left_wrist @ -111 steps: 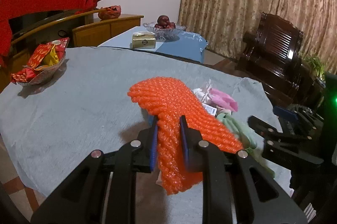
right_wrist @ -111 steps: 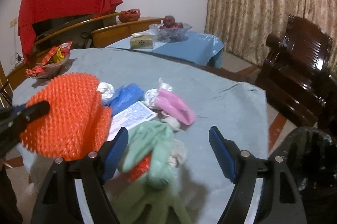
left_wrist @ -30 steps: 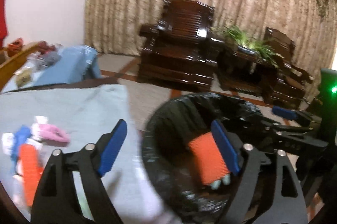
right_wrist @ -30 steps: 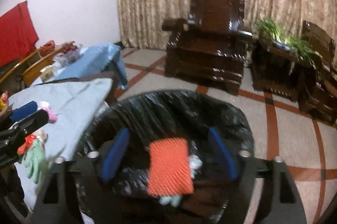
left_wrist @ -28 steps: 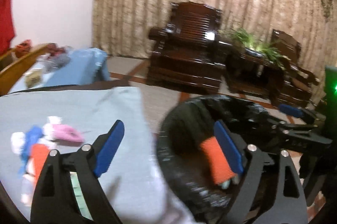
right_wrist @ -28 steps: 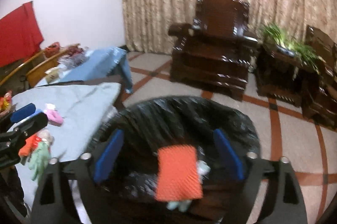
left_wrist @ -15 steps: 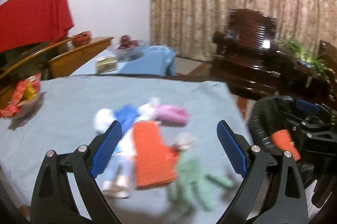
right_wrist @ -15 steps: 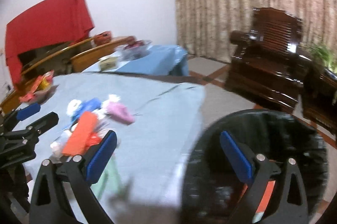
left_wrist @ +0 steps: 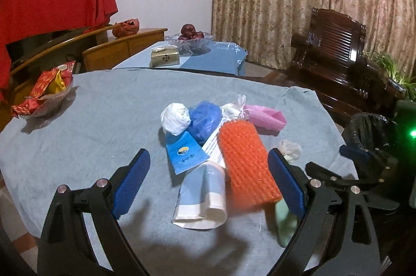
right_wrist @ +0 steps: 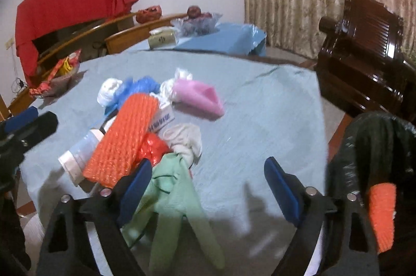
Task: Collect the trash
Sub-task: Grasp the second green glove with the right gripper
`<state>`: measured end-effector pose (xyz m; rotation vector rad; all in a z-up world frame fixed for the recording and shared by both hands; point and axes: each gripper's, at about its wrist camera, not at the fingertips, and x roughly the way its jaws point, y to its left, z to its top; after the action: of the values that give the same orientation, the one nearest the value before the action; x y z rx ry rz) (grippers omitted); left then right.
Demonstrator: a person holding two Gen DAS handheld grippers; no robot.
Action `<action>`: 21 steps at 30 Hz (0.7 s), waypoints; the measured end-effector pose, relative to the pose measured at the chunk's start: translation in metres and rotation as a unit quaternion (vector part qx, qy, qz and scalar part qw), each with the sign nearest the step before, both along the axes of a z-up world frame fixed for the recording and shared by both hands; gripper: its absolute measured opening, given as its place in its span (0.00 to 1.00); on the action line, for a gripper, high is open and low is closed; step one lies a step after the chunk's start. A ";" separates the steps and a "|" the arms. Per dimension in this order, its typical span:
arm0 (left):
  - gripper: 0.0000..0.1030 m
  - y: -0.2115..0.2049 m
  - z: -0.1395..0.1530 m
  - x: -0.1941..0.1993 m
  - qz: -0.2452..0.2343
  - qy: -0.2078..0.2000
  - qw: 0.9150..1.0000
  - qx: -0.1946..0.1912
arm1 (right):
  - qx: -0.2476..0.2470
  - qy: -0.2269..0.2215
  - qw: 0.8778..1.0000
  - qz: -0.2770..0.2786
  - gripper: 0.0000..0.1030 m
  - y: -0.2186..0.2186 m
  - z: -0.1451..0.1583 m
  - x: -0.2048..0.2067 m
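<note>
A pile of trash lies on the grey-blue tablecloth (left_wrist: 104, 120). It holds an orange bumpy net (left_wrist: 244, 164), a white wad (left_wrist: 175, 117), a blue bag (left_wrist: 205, 120), a pink bag (left_wrist: 265, 116), a blue packet (left_wrist: 186, 155) and a rolled blue-white paper (left_wrist: 202, 195). My left gripper (left_wrist: 206, 172) is open over the pile's near end, touching nothing. My right gripper (right_wrist: 208, 172) is open with its jaws closing. A green glove (right_wrist: 176, 198) lies by its left finger, and only cloth is between the pads. The black bin bag (right_wrist: 371, 153) at the right holds an orange piece (right_wrist: 382, 213).
A bowl of snack packets (left_wrist: 44, 99) sits at the table's far left. Behind the table stands a blue-covered table with a tissue box (left_wrist: 165, 57) and a fruit bowl (left_wrist: 189, 38). A dark wooden armchair (left_wrist: 335, 52) stands at the right by the curtain.
Both grippers have swung left from above the bin back over the table. The left gripper, earlier shut on an orange net, is open now, and an orange piece lies in the bin.
</note>
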<state>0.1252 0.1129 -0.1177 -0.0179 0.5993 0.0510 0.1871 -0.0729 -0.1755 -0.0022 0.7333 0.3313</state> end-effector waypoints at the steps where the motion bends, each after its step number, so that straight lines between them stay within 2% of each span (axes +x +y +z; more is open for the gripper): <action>1: 0.87 0.002 -0.001 0.001 0.000 0.001 1.000 0.000 | -0.002 0.004 1.000 0.001 0.82 0.002 -0.003 0.002; 5: 0.86 0.006 -0.007 0.005 0.001 0.007 1.000 -0.006 | -0.011 0.023 1.000 0.009 0.77 0.011 -0.017 0.005; 9: 0.85 0.009 -0.011 0.007 0.000 0.012 1.000 -0.010 | -0.016 0.041 0.999 0.027 0.64 0.018 -0.026 0.007; 11: 0.85 0.009 -0.013 0.007 -0.001 0.013 1.000 -0.013 | -0.013 0.051 0.998 0.043 0.54 0.020 -0.028 0.008; 13: 0.85 0.008 -0.014 0.007 -0.003 0.014 1.000 -0.013 | 0.000 0.061 0.996 0.060 0.32 0.021 -0.029 0.008; 14: 0.85 0.006 -0.014 0.007 -0.005 0.014 1.000 -0.014 | 0.008 0.066 0.995 0.073 0.26 0.021 -0.029 0.008; 16: 0.85 0.004 -0.014 0.008 -0.008 0.015 1.000 -0.015 | 0.007 0.064 0.995 0.078 0.18 0.020 -0.027 0.006; 21: 0.83 -0.008 -0.011 0.007 -0.020 0.012 1.000 -0.016 | 0.014 0.053 0.996 0.067 0.13 0.006 -0.015 0.002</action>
<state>0.1325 0.1051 -0.1288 -0.0369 0.6251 0.0017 0.1894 -0.0670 -0.1900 -0.0067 0.8348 0.4720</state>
